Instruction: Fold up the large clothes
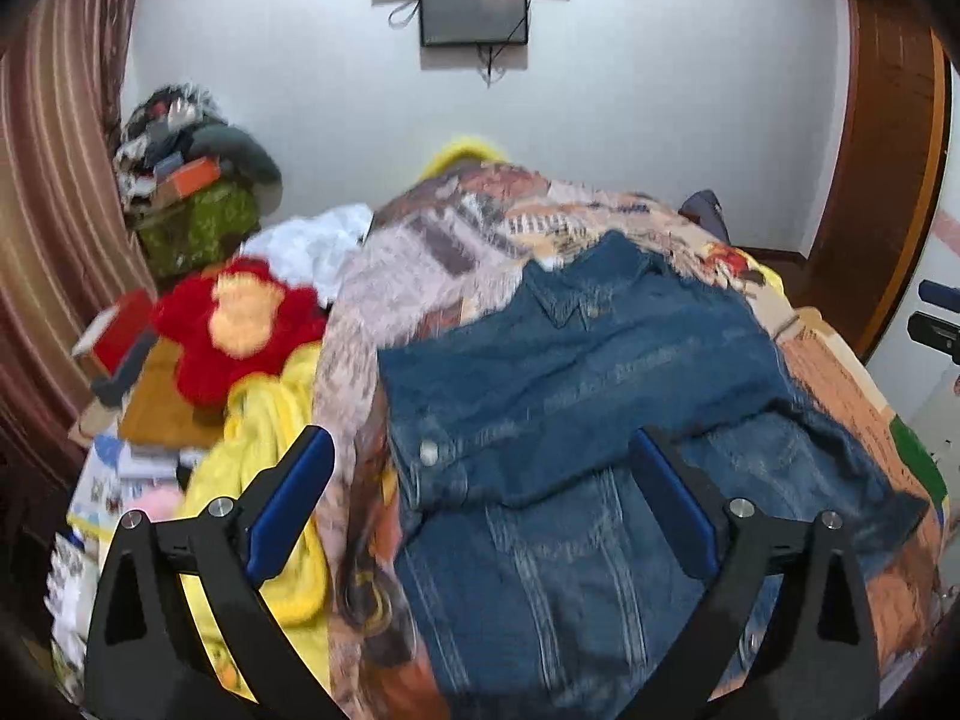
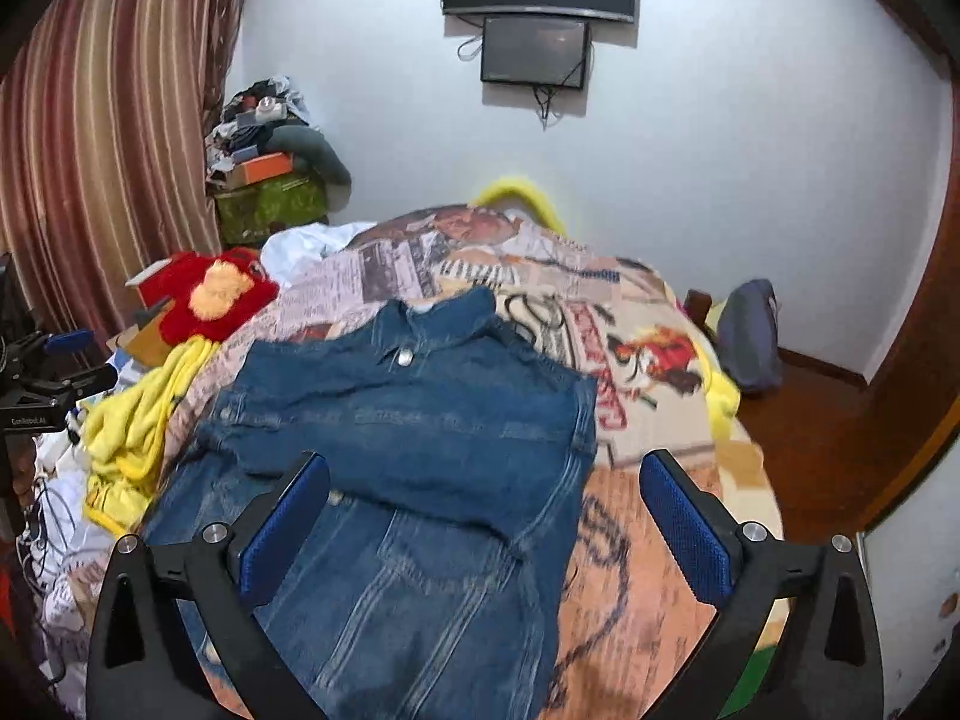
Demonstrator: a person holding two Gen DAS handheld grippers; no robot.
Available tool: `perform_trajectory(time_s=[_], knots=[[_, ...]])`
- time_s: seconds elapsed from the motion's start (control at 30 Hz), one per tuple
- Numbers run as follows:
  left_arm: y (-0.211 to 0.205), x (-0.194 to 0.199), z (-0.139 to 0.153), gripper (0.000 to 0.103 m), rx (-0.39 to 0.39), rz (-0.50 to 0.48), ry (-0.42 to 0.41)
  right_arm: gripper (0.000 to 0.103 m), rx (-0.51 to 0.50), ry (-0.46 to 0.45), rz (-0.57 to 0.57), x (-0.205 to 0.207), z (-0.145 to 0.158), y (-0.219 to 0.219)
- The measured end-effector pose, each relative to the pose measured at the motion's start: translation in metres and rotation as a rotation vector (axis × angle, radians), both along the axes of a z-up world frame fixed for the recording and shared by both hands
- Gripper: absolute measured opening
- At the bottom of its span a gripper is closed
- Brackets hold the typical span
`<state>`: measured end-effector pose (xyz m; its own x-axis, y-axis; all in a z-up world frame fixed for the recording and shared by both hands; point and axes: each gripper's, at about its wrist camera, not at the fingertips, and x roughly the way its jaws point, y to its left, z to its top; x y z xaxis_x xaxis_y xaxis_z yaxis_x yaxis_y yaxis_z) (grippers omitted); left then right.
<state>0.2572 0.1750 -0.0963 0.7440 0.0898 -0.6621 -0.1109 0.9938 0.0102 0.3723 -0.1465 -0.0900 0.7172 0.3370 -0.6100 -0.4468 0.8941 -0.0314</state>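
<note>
Flanking the denim jacket point(image 2: 414, 420), yellow cloth point(image 2: 129, 432) and red plush point(image 2: 210, 294); both jaws wide, empty.

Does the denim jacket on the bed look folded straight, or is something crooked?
The denim jacket lies slightly askew on the bed cover: its folded upper half sits at an angle over the lower half, so the edges do not align.

You get even, soft indoor light, the wall point(image 2: 720, 150) bright. Motion blur smears the jacket point(image 1: 570, 360) and blanket point(image 1: 420, 252). Fisheye bends edges; corners go black from 12 to 12 o'clock.
</note>
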Motion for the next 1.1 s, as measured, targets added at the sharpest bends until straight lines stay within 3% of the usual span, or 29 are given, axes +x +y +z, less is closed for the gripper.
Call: perform_trajectory(time_s=[0.4,0.63,0.73,0.9,0.93,1.1], knots=[[0.028,-0.055,-0.107,0.100,-0.254,0.126,0.285,0.103,-0.052,0.192,-0.073,-0.042,-0.077,-0.030],[0.027,-0.069,-0.156,0.100,-0.390,0.148,0.397,0.103,0.070,0.412,-0.152,-0.045,-0.125,-0.066],[0.022,-0.071,-0.170,0.088,-0.459,0.129,0.419,0.101,0.130,0.487,-0.173,-0.046,-0.140,-0.077],[0.026,-0.071,-0.184,0.072,-0.604,0.124,0.427,0.082,0.214,0.557,-0.171,-0.048,-0.155,-0.085],[0.025,-0.072,-0.184,0.069,-0.608,0.123,0.419,0.080,0.230,0.560,-0.174,-0.049,-0.156,-0.086],[0.025,-0.073,-0.170,0.037,-0.553,0.108,0.385,0.038,0.294,0.575,-0.139,-0.046,-0.155,-0.081]])
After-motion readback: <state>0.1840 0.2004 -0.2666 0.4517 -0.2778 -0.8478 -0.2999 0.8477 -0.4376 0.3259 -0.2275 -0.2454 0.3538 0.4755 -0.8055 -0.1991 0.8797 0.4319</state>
